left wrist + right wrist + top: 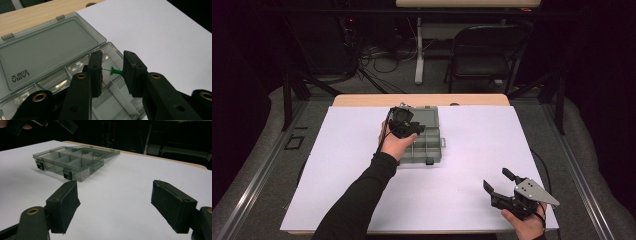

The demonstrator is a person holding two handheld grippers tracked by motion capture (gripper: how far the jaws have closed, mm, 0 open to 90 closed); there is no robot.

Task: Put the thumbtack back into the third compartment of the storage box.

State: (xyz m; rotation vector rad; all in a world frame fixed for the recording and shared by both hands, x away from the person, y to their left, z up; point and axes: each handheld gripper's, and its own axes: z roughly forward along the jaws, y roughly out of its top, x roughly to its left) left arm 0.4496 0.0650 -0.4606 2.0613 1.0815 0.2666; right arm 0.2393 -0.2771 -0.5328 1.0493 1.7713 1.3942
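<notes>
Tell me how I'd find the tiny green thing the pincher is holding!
Look at the white table and find the clear grey box with its lid open. Above its compartments, the left gripper pinches a pushpin lengthwise between its black pads. It's the only green thing there, with a thin metal point.

From above, the white sheet (472, 150) glowed evenly under soft overhead light, while everything beyond the table sank into near-black; the chair (484, 55) and cables behind were barely readable. The whole picture was a bit soft and grainy. Under my left gripper (112, 71) the view was sharper: the green pushpin (115, 71) came out crisp, and the clear organizer box (50, 50) threw pale glare off its dividers. Its lid looked flat and grey. My own black jaws up close were murky, detail lost. From my right gripper (115, 205) the box cast only a faint shadow on the sheet, and the background was dark.
</notes>
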